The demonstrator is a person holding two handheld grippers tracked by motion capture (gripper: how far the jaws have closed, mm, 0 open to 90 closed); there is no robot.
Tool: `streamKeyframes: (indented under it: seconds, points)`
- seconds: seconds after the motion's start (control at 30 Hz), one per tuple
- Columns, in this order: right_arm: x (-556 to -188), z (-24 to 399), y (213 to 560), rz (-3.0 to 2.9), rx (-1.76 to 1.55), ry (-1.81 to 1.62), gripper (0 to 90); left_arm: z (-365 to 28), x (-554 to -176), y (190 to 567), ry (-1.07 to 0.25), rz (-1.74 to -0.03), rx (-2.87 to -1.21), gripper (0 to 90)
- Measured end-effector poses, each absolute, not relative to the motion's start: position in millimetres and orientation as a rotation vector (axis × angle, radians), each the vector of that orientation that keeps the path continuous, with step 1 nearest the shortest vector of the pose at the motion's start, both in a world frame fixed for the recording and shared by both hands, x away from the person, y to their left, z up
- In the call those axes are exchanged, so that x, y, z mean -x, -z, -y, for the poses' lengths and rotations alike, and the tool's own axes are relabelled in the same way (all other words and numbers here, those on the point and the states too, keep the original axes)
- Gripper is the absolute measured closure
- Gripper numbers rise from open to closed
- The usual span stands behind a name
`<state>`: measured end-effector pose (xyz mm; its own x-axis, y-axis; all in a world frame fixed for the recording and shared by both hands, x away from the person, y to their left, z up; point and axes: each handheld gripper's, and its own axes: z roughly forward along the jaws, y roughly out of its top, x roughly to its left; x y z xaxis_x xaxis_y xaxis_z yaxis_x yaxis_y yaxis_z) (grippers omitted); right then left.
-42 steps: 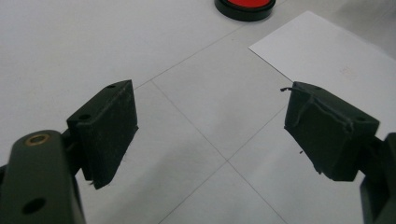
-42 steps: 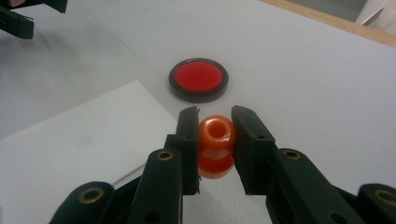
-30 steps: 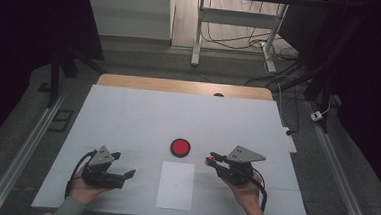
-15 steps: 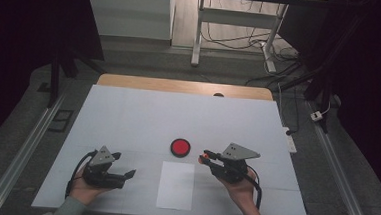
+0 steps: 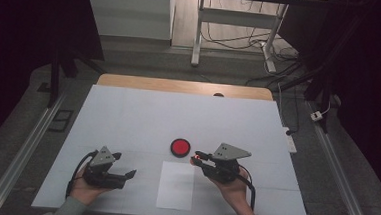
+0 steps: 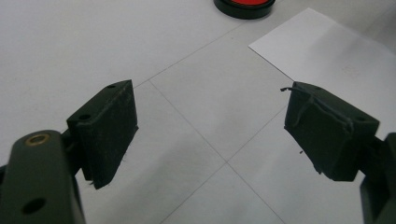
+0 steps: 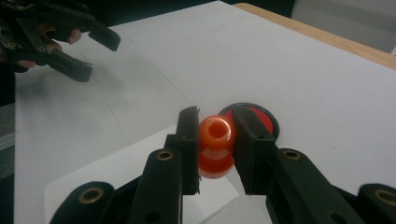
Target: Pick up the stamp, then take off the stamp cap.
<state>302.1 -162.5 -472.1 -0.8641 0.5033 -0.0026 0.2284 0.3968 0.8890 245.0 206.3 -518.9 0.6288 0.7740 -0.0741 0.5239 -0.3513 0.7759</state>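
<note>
Looking along the right gripper [image 7: 215, 140], its fingers clamp one orange stamp [image 7: 215, 145], a mere speck from above. One red pad [image 5: 180, 147] and one paper sheet [image 5: 175, 185] lie on the bench; the left gripper [image 6: 211, 135] has its fingers wide apart.

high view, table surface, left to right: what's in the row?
left gripper, jaws open → white paper sheet → red round pad → right gripper, shut on an orange stamp
</note>
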Motion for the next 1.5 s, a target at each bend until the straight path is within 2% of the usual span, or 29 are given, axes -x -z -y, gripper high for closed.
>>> streamKeyframes:
  seconds: [0.27, 1.5]
  points:
    - [-299.5, 148.6, 476.3, -2.424, -0.601, -1.455, 72.0, -204.5, -245.4, 519.2, -0.391, -1.011, -2.041, 17.1]
    - [-299.8, 152.5, 472.1, -2.404, -0.617, -1.505, 72.0, -188.9, -246.6, 512.8, -0.391, -0.927, -2.018, 17.9]
